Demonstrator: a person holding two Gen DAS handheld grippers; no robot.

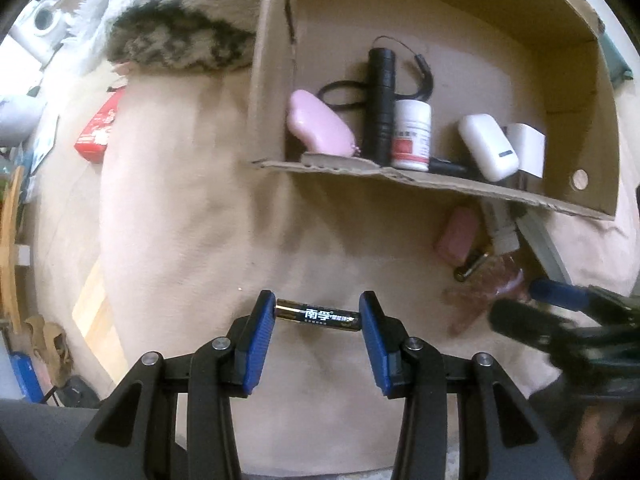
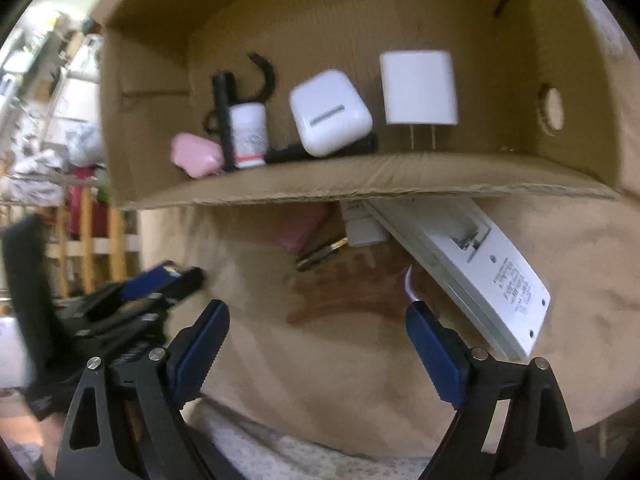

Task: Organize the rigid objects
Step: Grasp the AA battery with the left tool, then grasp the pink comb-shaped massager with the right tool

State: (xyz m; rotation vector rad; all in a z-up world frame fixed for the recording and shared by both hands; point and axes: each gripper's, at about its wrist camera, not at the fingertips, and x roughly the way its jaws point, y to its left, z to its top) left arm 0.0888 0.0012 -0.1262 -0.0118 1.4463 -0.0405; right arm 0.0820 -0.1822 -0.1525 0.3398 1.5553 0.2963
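Observation:
My left gripper [image 1: 318, 314] is shut on a black and gold battery [image 1: 318, 315], held crosswise above the beige cloth. The cardboard box [image 1: 440, 182] lies ahead with a pink case [image 1: 320, 126], a black flashlight [image 1: 382, 104], a white pill bottle [image 1: 412, 136], a white earbud case [image 1: 486, 146] and a white charger [image 1: 526, 148] inside. My right gripper [image 2: 318, 316] is open and empty over the cloth, in front of the box [image 2: 360, 188]. A white power strip [image 2: 480, 272], a pink item [image 2: 298, 232] and a key-like metal piece [image 2: 320, 256] lie just below the box's front wall.
A furry grey and white blanket [image 1: 176, 28] lies left of the box. A red packet [image 1: 100, 128] sits at the cloth's left edge. My right gripper shows blurred at the right of the left wrist view [image 1: 560, 316]. Wooden furniture [image 2: 84, 232] stands at the left.

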